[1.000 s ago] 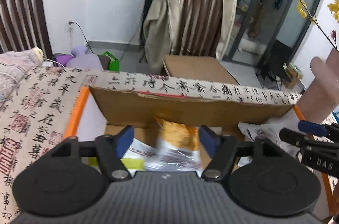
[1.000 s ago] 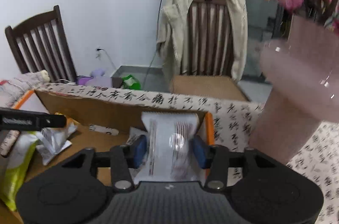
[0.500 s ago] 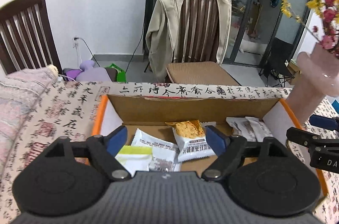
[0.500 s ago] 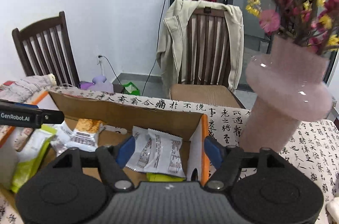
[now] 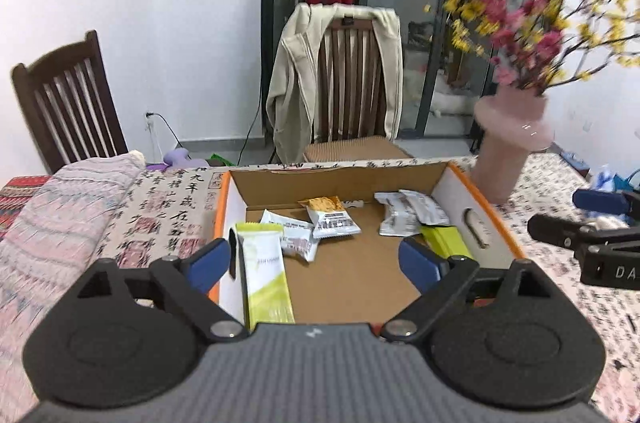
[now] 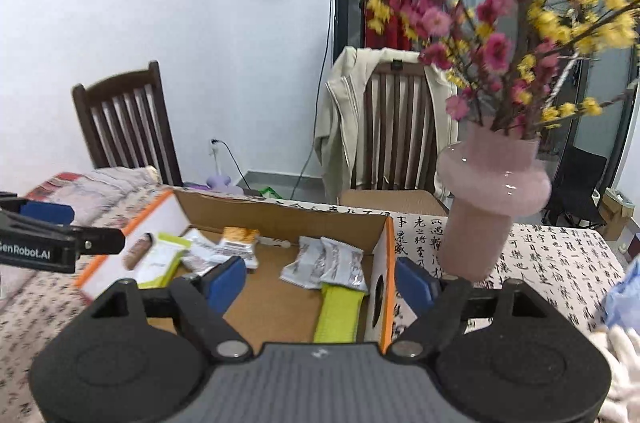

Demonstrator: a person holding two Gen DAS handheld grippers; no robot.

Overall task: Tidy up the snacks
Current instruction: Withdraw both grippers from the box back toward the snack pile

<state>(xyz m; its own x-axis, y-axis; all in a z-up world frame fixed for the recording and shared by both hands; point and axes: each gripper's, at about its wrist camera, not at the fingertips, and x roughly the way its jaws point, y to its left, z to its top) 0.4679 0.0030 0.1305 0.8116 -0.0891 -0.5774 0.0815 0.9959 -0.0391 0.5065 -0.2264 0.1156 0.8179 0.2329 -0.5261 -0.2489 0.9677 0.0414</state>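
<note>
An open cardboard box (image 5: 344,179) with orange-edged white sides sits on the calligraphy tablecloth. Inside lie an orange-topped snack packet (image 5: 330,217), white packets (image 5: 408,213), a white packet (image 5: 292,235) and lime green packets (image 5: 262,271). My left gripper (image 5: 316,263) is open and empty, held above the box's near edge. My right gripper (image 6: 320,283) is open and empty, above the box's right wall (image 6: 384,279). The white packets (image 6: 326,263) and a lime packet (image 6: 340,311) also show in the right wrist view.
A pink vase (image 5: 510,147) of red and yellow flowers stands right of the box, close by in the right wrist view (image 6: 488,207). A folded patterned cloth (image 5: 60,207) lies left. Two chairs stand behind the table, one draped with a beige jacket (image 5: 340,79).
Both grippers let go of their packets, which now lie in the box. Both have opened and pulled back and up from the box.
</note>
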